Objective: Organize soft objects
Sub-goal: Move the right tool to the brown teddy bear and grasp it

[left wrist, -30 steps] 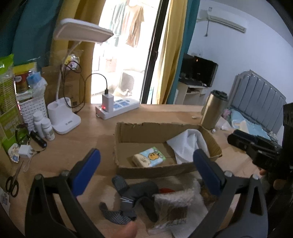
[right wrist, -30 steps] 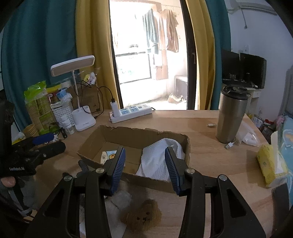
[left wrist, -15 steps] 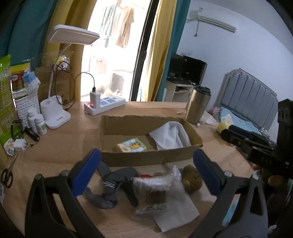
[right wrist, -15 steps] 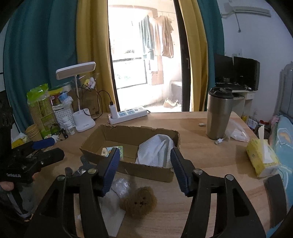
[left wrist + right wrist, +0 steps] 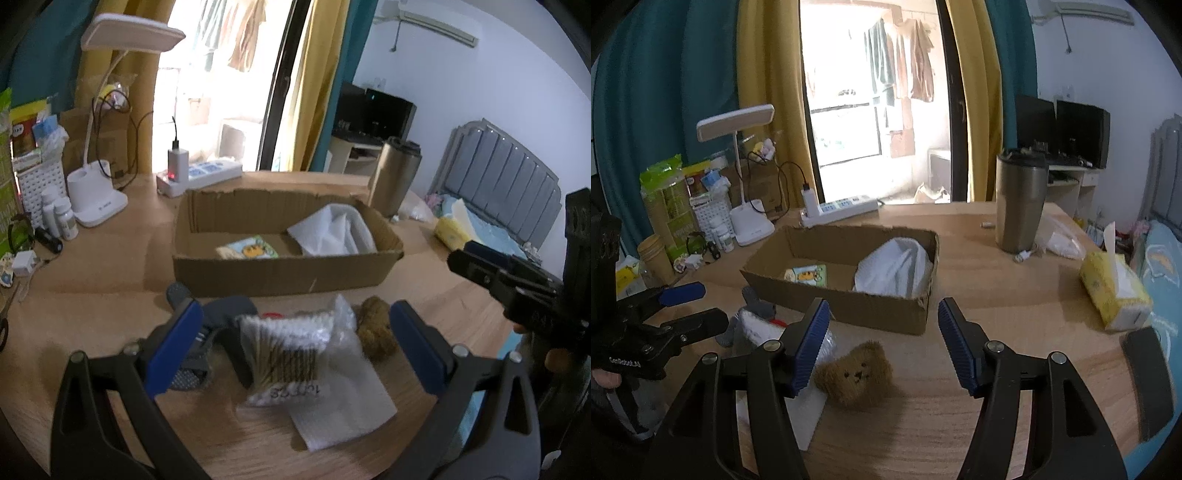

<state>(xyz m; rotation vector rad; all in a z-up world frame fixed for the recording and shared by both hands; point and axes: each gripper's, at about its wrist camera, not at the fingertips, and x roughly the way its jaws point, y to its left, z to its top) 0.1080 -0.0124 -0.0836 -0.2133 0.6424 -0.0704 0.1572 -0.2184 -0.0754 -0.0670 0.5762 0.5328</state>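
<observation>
Here the right gripper (image 5: 882, 341), jaws just widened and empty, hovers above the teddy bear (image 5: 855, 373) lying just before the cardboard box (image 5: 849, 302); the left gripper (image 5: 295, 343) gapes too. Straddle the bear squarely before squeezing.

1. Daylight floods through the balcony door (image 5: 871, 110), blowing out the glass.
2. Fisheye distortion bends the curtains (image 5: 665, 92); black vignette fills the corners.
3. Motion blur softens the left wrist view; soft shadows fall on the table (image 5: 1015, 314).
</observation>
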